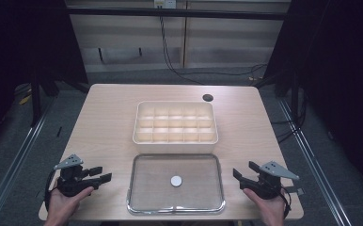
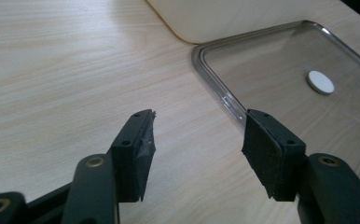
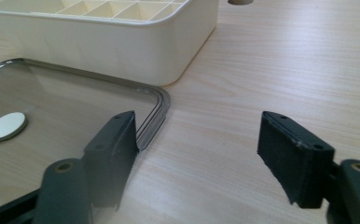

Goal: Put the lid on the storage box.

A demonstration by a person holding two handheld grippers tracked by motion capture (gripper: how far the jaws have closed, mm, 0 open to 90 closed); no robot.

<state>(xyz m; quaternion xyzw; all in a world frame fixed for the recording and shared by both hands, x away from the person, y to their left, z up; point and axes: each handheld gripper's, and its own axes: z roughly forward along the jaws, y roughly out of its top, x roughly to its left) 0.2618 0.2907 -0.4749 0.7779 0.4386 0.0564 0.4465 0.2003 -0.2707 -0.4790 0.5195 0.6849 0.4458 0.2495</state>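
A small white disc (image 1: 176,181) lies in the middle of a clear glass tray (image 1: 137,197) at the table's near edge. Behind the tray stands a cream box (image 1: 136,134) split into several compartments, all empty as far as I see. My left gripper (image 1: 103,173) rests open on the table left of the tray, nothing between its fingers. My right gripper (image 1: 243,170) rests open on the tray's right side. In the left gripper view the disc (image 2: 320,82) lies beyond the tray rim (image 2: 215,88). In the right gripper view the disc (image 3: 6,126) sits to the left, the box (image 3: 122,46) behind.
A round dark hole (image 1: 208,98) is set in the wooden tabletop (image 1: 104,117) behind the box at the right. Cables run along the floor beyond the table's far edge. Bare wood lies on both sides of the box and tray.
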